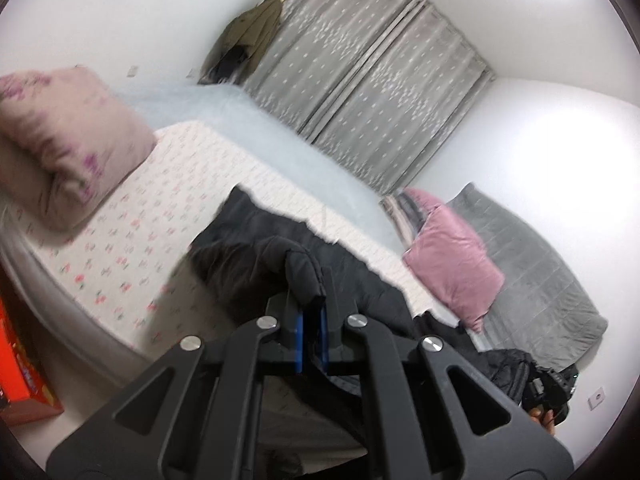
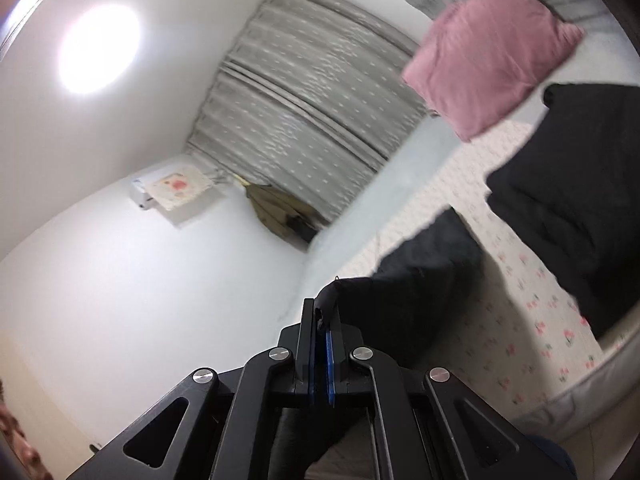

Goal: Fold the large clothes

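Observation:
A large black padded jacket [image 1: 256, 240] lies on the bed with the floral sheet [image 1: 132, 232]. My left gripper [image 1: 309, 300] is shut on a puffy edge of the jacket and holds it lifted above the bed. In the right wrist view my right gripper [image 2: 323, 316] is shut on another black edge of the same jacket [image 2: 420, 280], which hangs from it toward the bed; more of the jacket [image 2: 572, 200] lies on the sheet at the right.
A floral pink quilt [image 1: 64, 140] sits at the bed's left end. A pink pillow [image 1: 452, 256] and grey blanket [image 1: 532, 272] lie at the right. Grey curtains [image 1: 360, 92] hang behind the bed. An orange box [image 1: 24, 368] stands on the floor at left.

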Available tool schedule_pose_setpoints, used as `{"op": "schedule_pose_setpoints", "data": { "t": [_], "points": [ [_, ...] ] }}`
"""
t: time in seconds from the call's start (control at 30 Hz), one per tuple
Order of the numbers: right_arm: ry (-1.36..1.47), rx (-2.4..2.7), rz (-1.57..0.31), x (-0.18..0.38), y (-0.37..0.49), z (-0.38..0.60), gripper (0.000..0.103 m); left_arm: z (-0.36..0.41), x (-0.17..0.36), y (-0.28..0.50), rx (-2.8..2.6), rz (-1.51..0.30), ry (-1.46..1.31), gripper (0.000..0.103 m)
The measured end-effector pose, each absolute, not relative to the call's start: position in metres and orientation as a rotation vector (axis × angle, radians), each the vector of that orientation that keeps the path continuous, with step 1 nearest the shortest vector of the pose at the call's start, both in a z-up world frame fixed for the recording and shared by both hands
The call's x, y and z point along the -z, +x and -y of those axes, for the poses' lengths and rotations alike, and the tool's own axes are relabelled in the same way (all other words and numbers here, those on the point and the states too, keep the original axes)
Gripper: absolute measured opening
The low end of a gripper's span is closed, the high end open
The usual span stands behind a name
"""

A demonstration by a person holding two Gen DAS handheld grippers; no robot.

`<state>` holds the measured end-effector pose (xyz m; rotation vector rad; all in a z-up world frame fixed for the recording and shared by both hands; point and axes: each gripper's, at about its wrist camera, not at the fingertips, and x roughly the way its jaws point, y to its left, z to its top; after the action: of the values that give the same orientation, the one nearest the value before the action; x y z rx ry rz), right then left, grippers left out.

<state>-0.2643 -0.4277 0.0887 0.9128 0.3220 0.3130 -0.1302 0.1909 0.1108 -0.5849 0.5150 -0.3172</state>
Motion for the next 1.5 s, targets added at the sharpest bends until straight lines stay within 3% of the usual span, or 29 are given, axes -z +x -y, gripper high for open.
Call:
{"op": "schedule_pose_setpoints", "data": {
  "t": [0.2, 0.37, 0.53, 0.7, 0.77, 0.83, 1.0, 1.1, 1.13, 1.17, 1.2, 1.23, 1.27, 1.4, 1.43, 1.47, 1.5],
  "points": [
    [0.932, -0.322, -0.323, -0.103, -0.192, 0.430, 0.003, -0.180, -0.127, -0.056, 0.253, -0.502, -0.631, 0.007],
    [1.051, -0.262, -0.334, -0.091, -0.101, 0.452, 0.003, -0.179, -0.112, 0.061, 0.102, -0.573, -0.745, 0.008],
    [1.186, -0.118, -0.383, -0.054, -0.009, 0.476, 0.004, -0.153, -0.081, 0.163, 0.028, -0.636, -0.721, 0.019],
    [1.161, 0.003, -0.584, 0.000, 0.092, 0.486, 0.004, -0.159, -0.027, 0.237, 0.000, -0.738, -0.733, 0.022],
    [1.126, 0.029, -0.666, 0.020, 0.127, 0.487, 0.005, -0.162, -0.015, 0.255, 0.010, -0.752, -0.736, 0.033],
    [1.094, 0.065, -0.700, 0.034, 0.145, 0.488, 0.006, -0.163, 0.001, 0.269, 0.035, -0.764, -0.739, 0.057],
    [1.024, 0.083, -0.813, 0.065, 0.174, 0.490, 0.008, -0.164, 0.023, 0.274, 0.021, -0.866, -0.710, 0.060],
    [0.981, 0.078, -0.825, 0.057, 0.168, 0.498, 0.015, -0.176, 0.016, 0.259, 0.001, -0.842, -0.750, 0.070],
    [0.955, 0.090, -0.812, 0.050, 0.162, 0.501, 0.024, -0.177, 0.012, 0.252, 0.002, -0.832, -0.745, 0.073],
    [0.912, 0.116, -0.793, 0.041, 0.156, 0.502, 0.046, -0.177, 0.011, 0.250, 0.004, -0.838, -0.730, 0.074],
    [0.853, 0.147, -0.782, 0.034, 0.152, 0.502, 0.063, -0.174, 0.010, 0.249, 0.012, -0.851, -0.710, 0.074],
    [0.778, 0.180, -0.769, 0.027, 0.144, 0.502, 0.087, -0.170, 0.010, 0.248, 0.026, -0.870, -0.689, 0.074],
    [0.728, 0.195, -0.755, 0.024, 0.139, 0.500, 0.088, -0.165, 0.012, 0.247, 0.044, -0.895, -0.666, 0.074],
    [0.611, 0.111, -0.855, 0.040, 0.143, 0.487, 0.088, -0.145, 0.030, 0.262, 0.065, -0.981, -0.607, 0.075],
    [0.595, 0.086, -0.871, 0.046, 0.146, 0.482, 0.085, -0.142, 0.034, 0.264, 0.041, -0.978, -0.587, 0.069],
    [0.576, 0.086, -0.874, 0.051, 0.150, 0.477, 0.072, -0.139, 0.036, 0.265, 0.016, -0.962, -0.560, 0.059],
    [0.554, 0.084, -0.875, 0.054, 0.153, 0.472, 0.055, -0.137, 0.037, 0.267, -0.018, -0.964, -0.523, 0.025]
  ]
}}
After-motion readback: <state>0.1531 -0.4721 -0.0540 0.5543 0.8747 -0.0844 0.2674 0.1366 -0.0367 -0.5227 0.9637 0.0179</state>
